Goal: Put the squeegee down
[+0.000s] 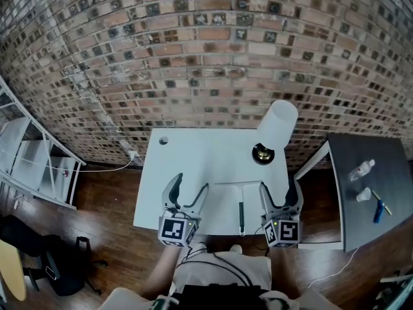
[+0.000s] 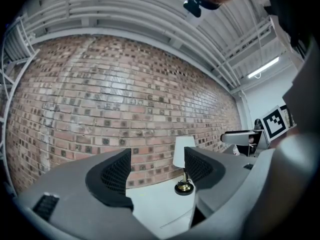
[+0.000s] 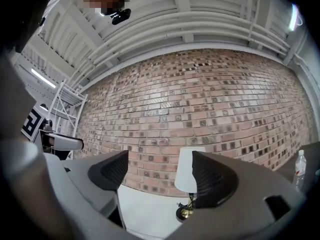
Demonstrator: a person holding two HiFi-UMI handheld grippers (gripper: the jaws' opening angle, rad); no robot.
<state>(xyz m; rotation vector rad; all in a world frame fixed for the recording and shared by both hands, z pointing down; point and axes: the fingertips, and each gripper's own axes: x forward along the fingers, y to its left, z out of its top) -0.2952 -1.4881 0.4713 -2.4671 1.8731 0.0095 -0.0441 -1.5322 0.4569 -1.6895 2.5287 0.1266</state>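
Note:
The squeegee lies flat on the white table, its thin blade across the middle and its dark handle pointing toward the near edge. My right gripper hovers open just right of the handle, nothing between its fingers. My left gripper is open and empty to the left of the squeegee, over the table's near part. In the left gripper view the left gripper points level toward the brick wall. In the right gripper view the right gripper does the same.
A table lamp with a white shade stands at the table's far right, also visible as the lamp and the lamp. A dark side table with a bottle stands right. White shelving is left. A brick wall lies behind.

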